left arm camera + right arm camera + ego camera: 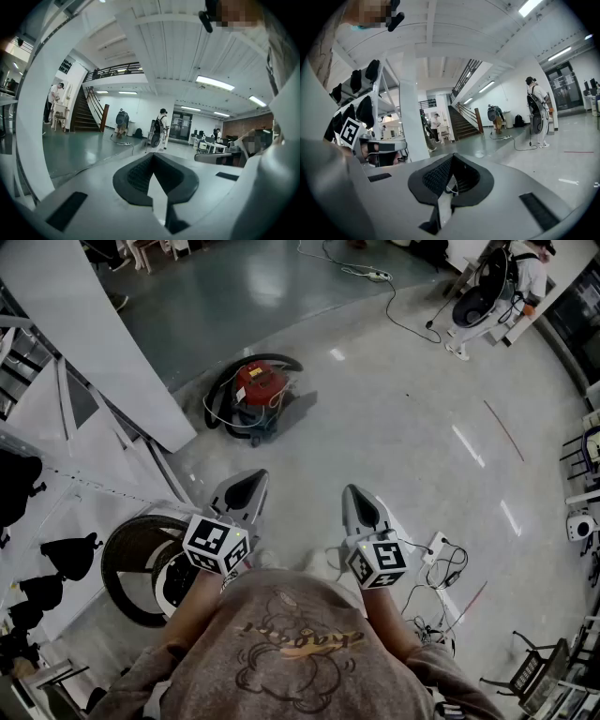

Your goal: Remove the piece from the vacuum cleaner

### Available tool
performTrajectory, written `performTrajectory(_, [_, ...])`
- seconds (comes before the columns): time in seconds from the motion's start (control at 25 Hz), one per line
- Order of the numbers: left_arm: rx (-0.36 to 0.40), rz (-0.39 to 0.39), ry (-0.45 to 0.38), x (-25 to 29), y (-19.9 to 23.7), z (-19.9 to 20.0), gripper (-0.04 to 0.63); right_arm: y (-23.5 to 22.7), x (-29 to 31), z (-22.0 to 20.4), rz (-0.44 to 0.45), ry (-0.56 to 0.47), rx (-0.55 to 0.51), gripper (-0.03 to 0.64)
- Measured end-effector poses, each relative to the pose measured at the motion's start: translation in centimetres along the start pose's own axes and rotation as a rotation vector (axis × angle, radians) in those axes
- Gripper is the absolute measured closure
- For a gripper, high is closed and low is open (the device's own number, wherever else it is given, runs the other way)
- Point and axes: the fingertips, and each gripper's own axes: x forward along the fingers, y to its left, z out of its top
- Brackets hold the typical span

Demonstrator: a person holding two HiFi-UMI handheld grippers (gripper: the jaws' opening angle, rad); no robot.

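Left hand-held gripper and right hand-held gripper both closed, empty; vacuum cleaner well ahead, so I reckon approach step: walk over, then open jaws.

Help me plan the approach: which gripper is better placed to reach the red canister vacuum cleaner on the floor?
Left, probably. The red canister vacuum cleaner sits almost straight ahead of the left gripper, farther from the right gripper. Both are shut, empty and well short of it.

Bright ceiling strip lights, glare streaks on glossy floor; fisheye-bent edges, dark corners.
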Motion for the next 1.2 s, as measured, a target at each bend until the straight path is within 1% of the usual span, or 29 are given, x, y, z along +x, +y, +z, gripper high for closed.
performTrajectory(0.24, [-0.004,0.019,-0.02,-0.7,1.8,-0.3,0.595,0.9,0.8,-0.1,-0.001,-0.016,0.014,0.618])
performTrajectory(0.4, [0.018,0.029,-0.021,-1.2,3.0,-1.2,0.595,1.8,0.9,-1.0,-0.015,-0.017,0.007,0.618])
performTrajectory(0.52, [0.005,0.029,-0.021,-1.3,3.9,-1.5,0.595,2.3,1.1,-1.4,-0.024,-0.017,0.019,0.618])
performTrajectory(0.68, [0.005,0.026,-0.026,-1.0,4.5,-1.5,0.595,2.5,1.8,-1.4,-0.026,-0.009,0.007,0.618])
performTrajectory(0.92, [-0.009,0.019,-0.024,0.7,5.6,-1.5,0.595,1.2,4.3,-1.3,-0.036,0.002,-0.006,0.618])
performTrajectory(1.2, [-0.03,0.019,-0.015,5.3,8.5,-0.8,0.595,-1.2,10.0,-1.2,0.001,0.014,0.009,0.618])
